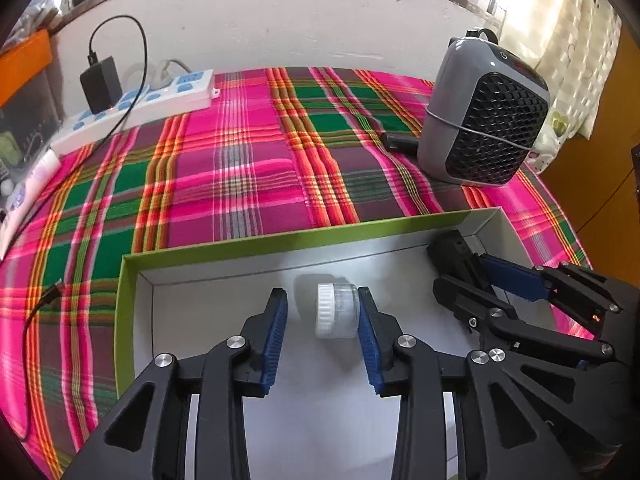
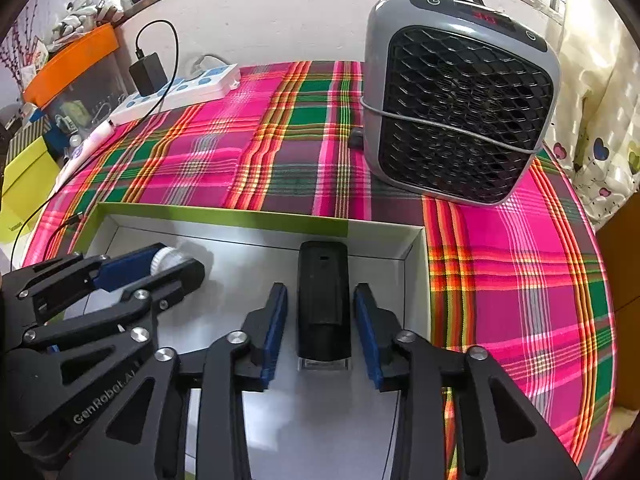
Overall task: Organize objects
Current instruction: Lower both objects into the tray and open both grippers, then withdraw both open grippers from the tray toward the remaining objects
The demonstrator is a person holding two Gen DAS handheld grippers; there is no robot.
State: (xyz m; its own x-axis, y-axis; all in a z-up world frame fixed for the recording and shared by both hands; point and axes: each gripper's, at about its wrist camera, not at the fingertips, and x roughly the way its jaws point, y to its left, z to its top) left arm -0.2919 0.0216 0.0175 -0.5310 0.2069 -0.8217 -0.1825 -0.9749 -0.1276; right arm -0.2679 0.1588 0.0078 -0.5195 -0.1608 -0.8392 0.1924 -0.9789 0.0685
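Note:
A green-rimmed white box (image 1: pixel 240 242) lies on the plaid cloth. In the left wrist view a small clear jar with a white lid (image 1: pixel 336 311) lies on its side on the box floor. My left gripper (image 1: pixel 323 332) is open around it; the jar touches the right pad and a gap shows on the left. In the right wrist view a black device (image 2: pixel 323 300) lies on the box floor (image 2: pixel 248 280). My right gripper (image 2: pixel 321 332) is open around it, with gaps on both sides. Each gripper also shows in the other's view (image 1: pixel 520 292) (image 2: pixel 132 276).
A grey fan heater (image 2: pixel 460 96) stands on the cloth behind the box's right end, with a small black object (image 1: pixel 400 143) beside it. A white power strip (image 1: pixel 136 108) with a black adapter and cable lies at the back left. Clutter and an orange-lidded bin (image 2: pixel 72 64) stand far left.

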